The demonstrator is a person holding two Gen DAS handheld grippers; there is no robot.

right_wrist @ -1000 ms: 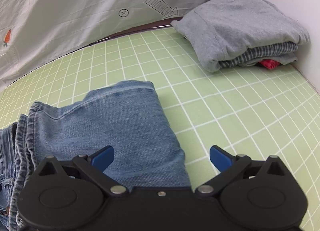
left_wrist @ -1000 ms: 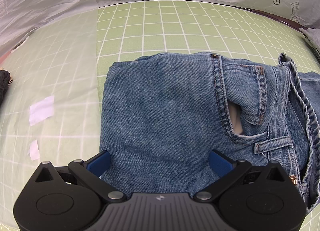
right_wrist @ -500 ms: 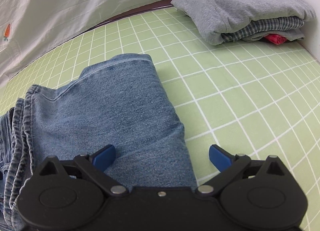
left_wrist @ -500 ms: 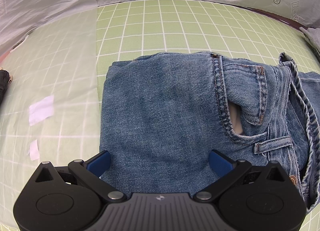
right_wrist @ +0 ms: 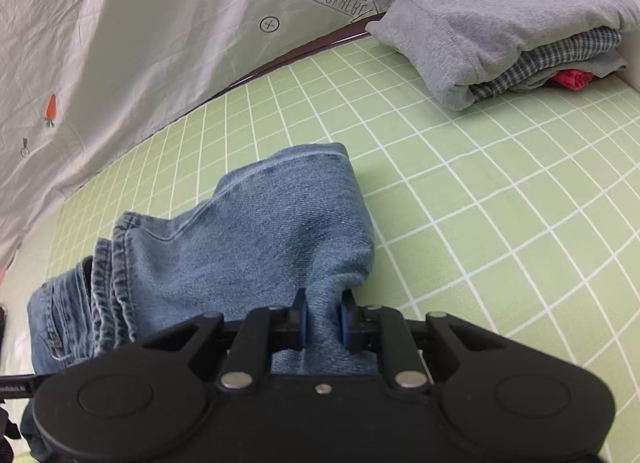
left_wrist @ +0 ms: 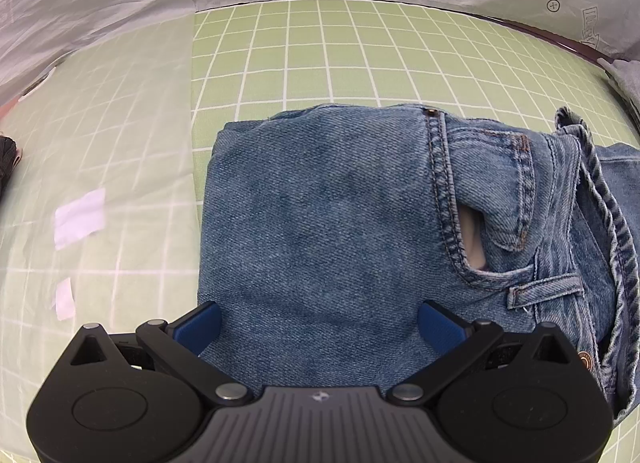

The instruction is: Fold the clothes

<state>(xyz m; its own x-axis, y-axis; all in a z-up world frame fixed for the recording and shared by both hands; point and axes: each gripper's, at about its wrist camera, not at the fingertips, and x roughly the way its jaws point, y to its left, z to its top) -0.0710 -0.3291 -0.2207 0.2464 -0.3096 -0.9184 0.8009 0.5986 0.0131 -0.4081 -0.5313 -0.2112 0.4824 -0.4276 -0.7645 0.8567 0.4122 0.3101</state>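
Observation:
A pair of blue jeans (left_wrist: 328, 215) lies folded on the green grid mat (left_wrist: 320, 47); a front pocket and belt loop show at the right. My left gripper (left_wrist: 318, 327) is open, its blue pads either side of the near edge of the jeans. In the right wrist view the folded leg end of the jeans (right_wrist: 280, 223) rises a little off the mat (right_wrist: 500, 191). My right gripper (right_wrist: 323, 323) is shut on the near edge of the jeans, denim pinched between its pads.
A stack of folded clothes (right_wrist: 508, 19), grey on top with plaid and red below, sits at the far right corner by a white wall. A grey printed sheet (right_wrist: 140, 35) hangs behind the mat. White paper scraps (left_wrist: 80, 213) lie under film at the left.
My right gripper has closed on the near edge of the jeans and bunched the denim up. The left gripper has stayed open and still.

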